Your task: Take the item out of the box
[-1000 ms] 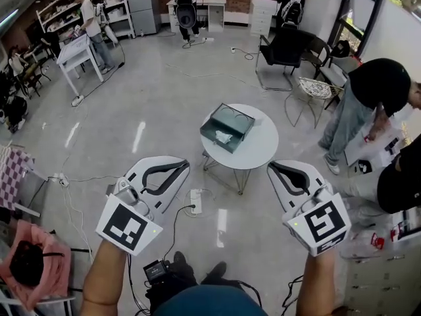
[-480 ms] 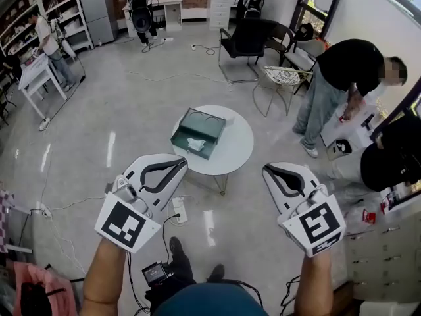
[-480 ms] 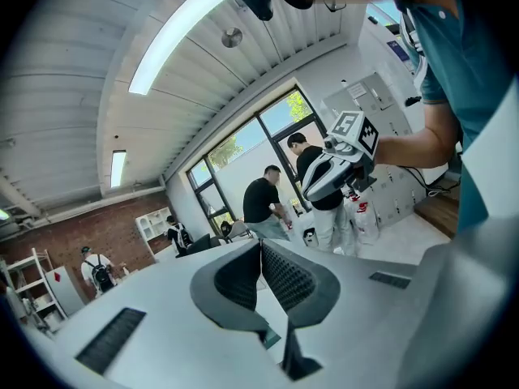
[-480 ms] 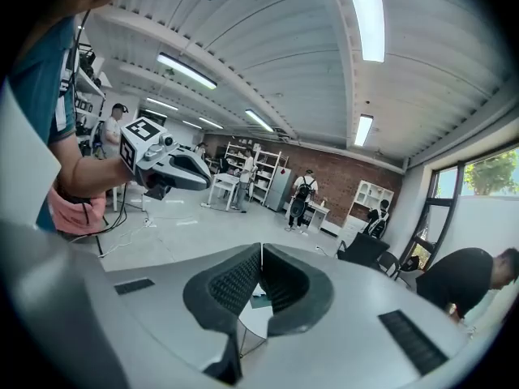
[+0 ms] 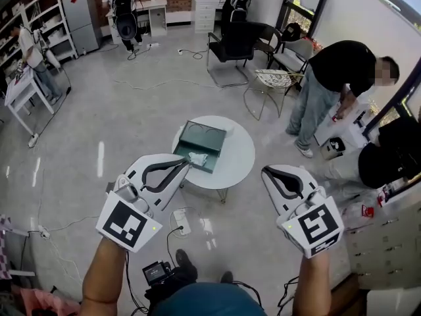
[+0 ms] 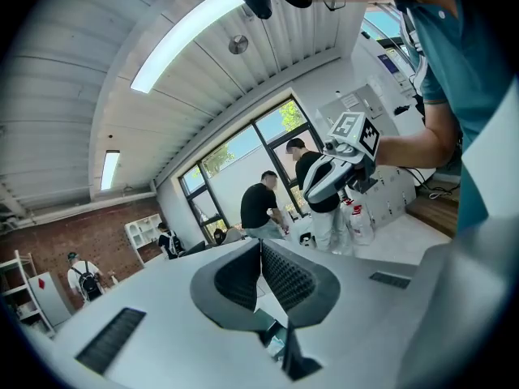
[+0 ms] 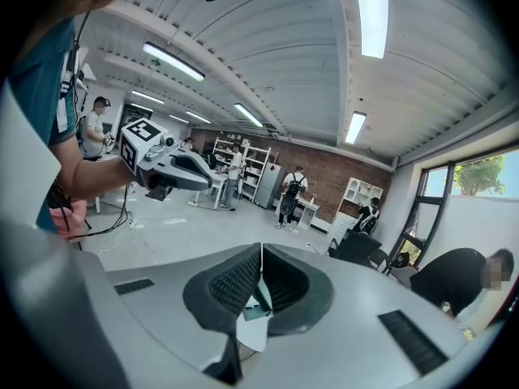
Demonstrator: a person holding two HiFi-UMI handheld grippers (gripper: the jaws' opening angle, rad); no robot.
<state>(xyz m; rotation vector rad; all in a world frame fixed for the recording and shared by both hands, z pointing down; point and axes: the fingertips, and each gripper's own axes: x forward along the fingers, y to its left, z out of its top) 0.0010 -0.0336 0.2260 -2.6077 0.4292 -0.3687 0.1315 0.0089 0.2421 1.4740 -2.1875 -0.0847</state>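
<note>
The grey floor (image 5: 131, 124) is big and shiny. A person in a black top (image 5: 342, 71) bends over on the right side of the room. A black chair (image 5: 231, 39) stands far back.

In the middle stands a small round white bench (image 5: 238, 158). A green box (image 5: 212, 137) sits on the bench, close to its left edge, and it is open on top. The item (image 5: 197, 157) is inside the box, in the part near the bench's front-left edge. It is white and crumpled. It may be paper or cloth, but it is too small to tell.

The left gripper (image 5: 187, 164) and the right gripper (image 5: 266, 172) are held up on the near side of the bench. They do not touch the bench or the box.

The left gripper's jaws are pressed together, with nothing held between them. The right gripper's jaws are pressed together too, and they hold nothing. The box and the bench peek through the little gap under each gripper's jaws.
</note>
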